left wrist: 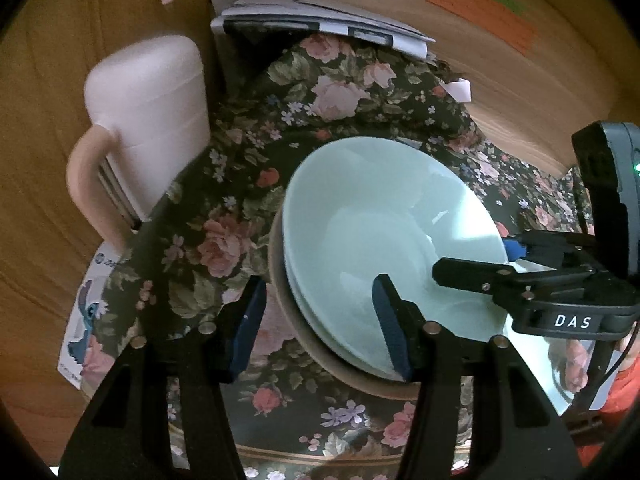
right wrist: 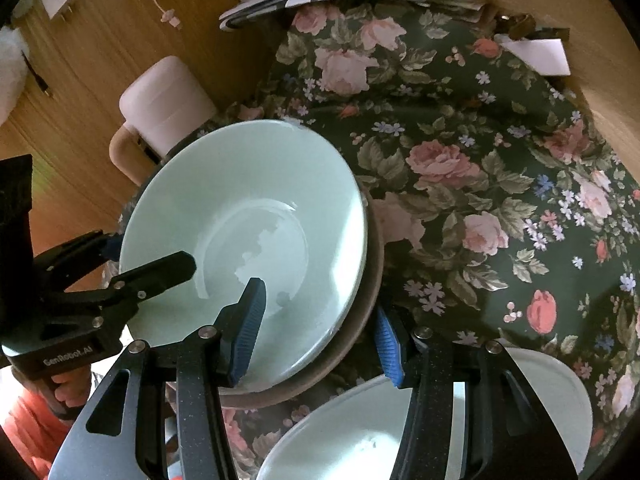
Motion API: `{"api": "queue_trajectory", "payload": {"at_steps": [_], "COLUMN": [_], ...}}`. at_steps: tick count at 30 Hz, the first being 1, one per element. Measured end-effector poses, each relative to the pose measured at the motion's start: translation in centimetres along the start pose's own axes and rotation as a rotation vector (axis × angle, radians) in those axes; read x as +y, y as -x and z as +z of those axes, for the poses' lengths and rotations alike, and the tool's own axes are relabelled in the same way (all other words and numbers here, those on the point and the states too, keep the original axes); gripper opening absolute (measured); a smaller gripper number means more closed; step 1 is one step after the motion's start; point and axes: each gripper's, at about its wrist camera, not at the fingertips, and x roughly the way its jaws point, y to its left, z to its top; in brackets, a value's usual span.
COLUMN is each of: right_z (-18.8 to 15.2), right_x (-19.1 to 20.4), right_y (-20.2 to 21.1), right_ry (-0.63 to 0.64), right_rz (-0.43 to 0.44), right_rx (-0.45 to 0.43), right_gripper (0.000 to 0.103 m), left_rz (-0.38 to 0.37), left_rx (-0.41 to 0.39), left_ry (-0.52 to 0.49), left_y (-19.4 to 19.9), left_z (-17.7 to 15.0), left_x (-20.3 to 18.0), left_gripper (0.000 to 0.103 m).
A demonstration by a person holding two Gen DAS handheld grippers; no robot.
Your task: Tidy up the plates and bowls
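Both tongs, left and right, stood apart, straddling opposite rims of the pale green glazed bowl nested in a brown bowl; squeeze evenly, lift level.

Open left claw straddling green bowls' rim, brown bowl beneath, floral cloth

White plate partly behind gripper

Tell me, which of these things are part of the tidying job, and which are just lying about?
Part of the job:
- mint-green bowls, stacked
- brown dish beneath them
- white plate
- left hand-held gripper
- right hand-held gripper

Just lying about:
- pink mug
- paper pile
- floral tablecloth
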Motion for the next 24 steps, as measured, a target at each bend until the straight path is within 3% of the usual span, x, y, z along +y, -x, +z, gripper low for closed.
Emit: {"api": "queue_trajectory", "payload": {"at_steps": [7,24], "right_z": [0.2,-0.2], "right_x": [0.0,-0.5], "right_y": [-0.5,1.6], "right_ry": [-0.02,-0.034], "right_rz": [0.007,-0.025], "right_rx": [0.01,-0.046], "right_gripper": [0.047,0.043], "left_rz": [0.005,0.042], "left_rx": [0.008,-0.034], "left_ry": [0.021,0.016], "left_y": [-0.5,0.1], "left_z": [0.0,0.1], "left_x": [-0.2,-1.5], "left_gripper": [0.047,0.046]}}
